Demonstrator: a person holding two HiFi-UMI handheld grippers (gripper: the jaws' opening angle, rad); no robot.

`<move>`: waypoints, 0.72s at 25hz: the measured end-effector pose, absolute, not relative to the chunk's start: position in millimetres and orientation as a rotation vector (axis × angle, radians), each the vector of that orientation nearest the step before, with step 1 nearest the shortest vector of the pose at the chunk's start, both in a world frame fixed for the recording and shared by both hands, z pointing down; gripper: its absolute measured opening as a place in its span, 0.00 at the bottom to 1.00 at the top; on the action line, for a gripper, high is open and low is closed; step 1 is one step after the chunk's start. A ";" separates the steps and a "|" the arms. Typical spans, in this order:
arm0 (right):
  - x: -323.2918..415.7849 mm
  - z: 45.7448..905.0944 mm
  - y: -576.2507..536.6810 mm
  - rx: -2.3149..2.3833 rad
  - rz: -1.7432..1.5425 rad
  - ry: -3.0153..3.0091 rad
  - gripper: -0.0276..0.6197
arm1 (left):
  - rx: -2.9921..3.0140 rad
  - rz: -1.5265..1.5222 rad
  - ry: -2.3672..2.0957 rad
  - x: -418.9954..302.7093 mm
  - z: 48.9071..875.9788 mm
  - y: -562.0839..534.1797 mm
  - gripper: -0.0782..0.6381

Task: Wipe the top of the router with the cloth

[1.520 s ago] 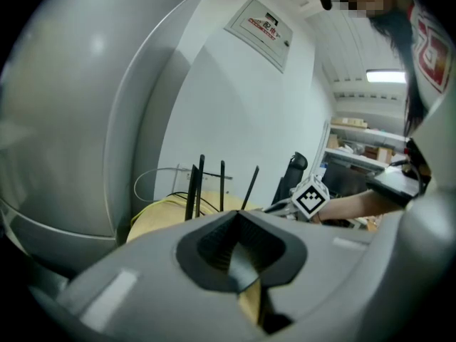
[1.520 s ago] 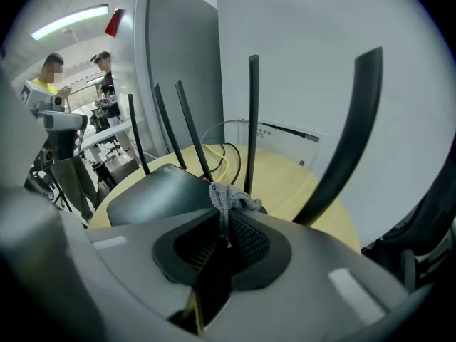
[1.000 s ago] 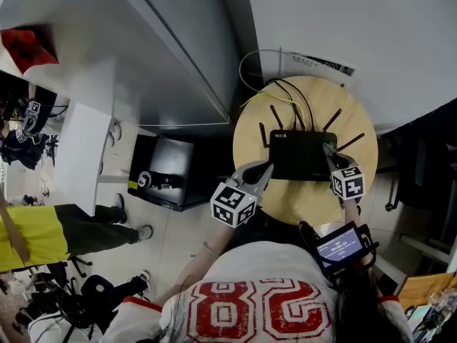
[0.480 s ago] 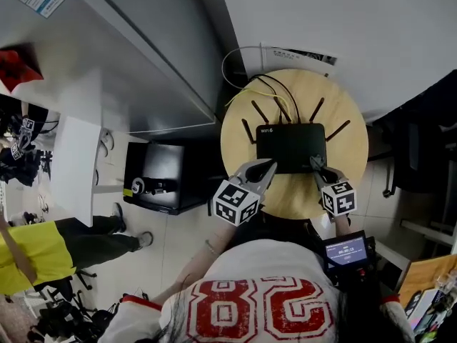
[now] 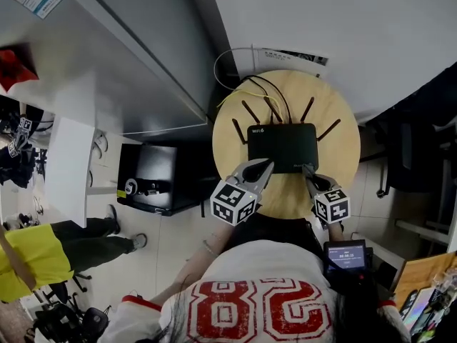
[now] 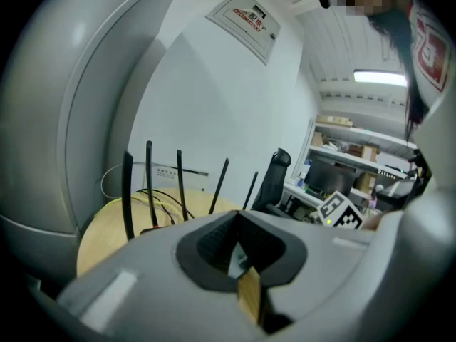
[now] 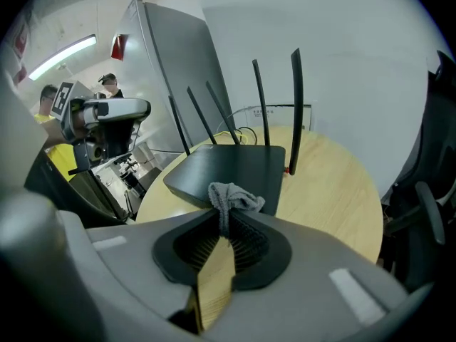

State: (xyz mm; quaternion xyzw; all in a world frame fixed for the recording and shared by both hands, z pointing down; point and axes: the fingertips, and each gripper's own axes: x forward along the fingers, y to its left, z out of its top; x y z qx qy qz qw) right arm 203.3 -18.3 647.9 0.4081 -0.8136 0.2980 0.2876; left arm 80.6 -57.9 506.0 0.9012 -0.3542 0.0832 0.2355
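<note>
The router is laid flat in the middle of a round wooden surface, with thin straight antennas raised at its far edge and cables led off behind it. It is a low, smooth, matt black box. A small grey cloth (soft, knitted-looking, bunched) is pinched in the closed jaws of the right gripper, at the near edge of the router's top. The jaws of the left gripper are pressed together with nothing between them, near the router's near left corner.

It is judged that the light router could be pushed across the smooth wood if it is not steadied. The antennas could be knocked by a long stroke. The top could also be scratched by the hard jaw tips, since little cloth is left sticking out.
</note>
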 end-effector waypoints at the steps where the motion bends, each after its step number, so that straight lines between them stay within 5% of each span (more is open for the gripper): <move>1: 206.2 645.0 -24.9 1.094 0.779 -2.180 0.10 | 2.472 0.227 -0.974 81.7 506.2 -57.3 0.12; 18: 237.6 649.5 -113.0 1.073 0.658 -2.149 0.10 | 2.442 0.244 -1.017 79.4 513.3 -46.6 0.12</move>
